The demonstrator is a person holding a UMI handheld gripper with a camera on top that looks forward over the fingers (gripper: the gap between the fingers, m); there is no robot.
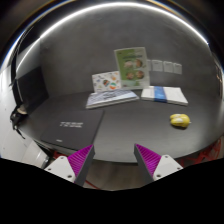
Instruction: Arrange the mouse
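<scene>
Small yellow rounded plastic mouse (179, 120) beyond spread, empty gripper (114, 161); likely light, rigid, slick—pinch across its flanks.

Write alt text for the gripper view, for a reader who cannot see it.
A small yellow mouse sits on a grey table, well beyond the open, empty claw and off to its right. Further back lie papers and a white box, with a picture card standing upright behind them; a dark laptop lies at left.
</scene>
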